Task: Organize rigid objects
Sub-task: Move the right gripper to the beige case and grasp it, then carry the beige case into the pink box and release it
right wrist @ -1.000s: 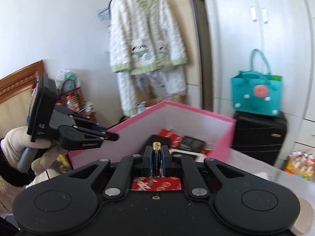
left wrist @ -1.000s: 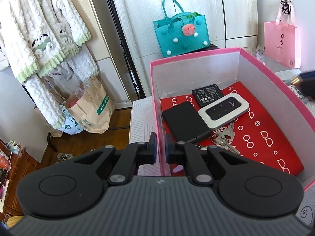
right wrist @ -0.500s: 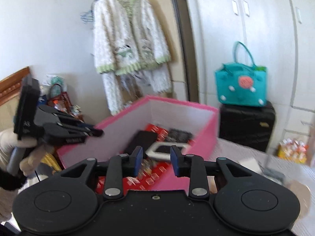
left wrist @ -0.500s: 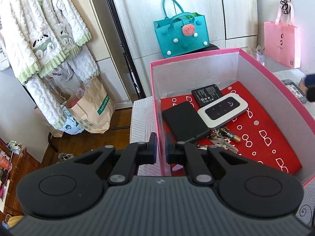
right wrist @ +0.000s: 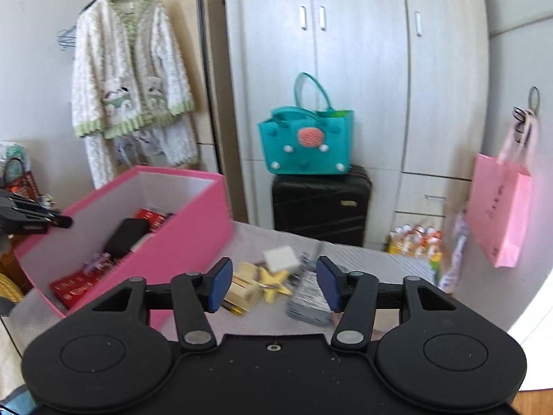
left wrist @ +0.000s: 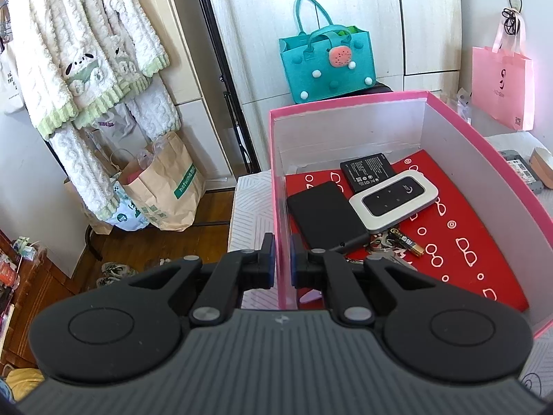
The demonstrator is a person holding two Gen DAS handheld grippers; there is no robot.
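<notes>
A pink box (left wrist: 484,141) with a red lining holds a black power bank (left wrist: 325,214), a white pocket router (left wrist: 394,199), a flat black battery (left wrist: 368,171), keys (left wrist: 380,247) and an AA battery (left wrist: 408,242). My left gripper (left wrist: 282,264) is shut on the box's near left wall. My right gripper (right wrist: 273,283) is open and empty above loose items on the table: a wooden block (right wrist: 243,288), a yellow star (right wrist: 273,282), a white block (right wrist: 280,257) and a grey striped pack (right wrist: 309,299). The box also shows in the right wrist view (right wrist: 193,231).
A teal felt bag (right wrist: 307,145) sits on a black suitcase (right wrist: 321,204) at the wardrobe. A pink paper bag (right wrist: 501,207) hangs at right. A fleece jacket (left wrist: 86,52) hangs at left above paper bags (left wrist: 166,183). A grey device (left wrist: 522,169) lies right of the box.
My right gripper released the AA battery into the box, opened wide and swung right, out over the loose items on the table. My left gripper stayed clamped on the box wall.
</notes>
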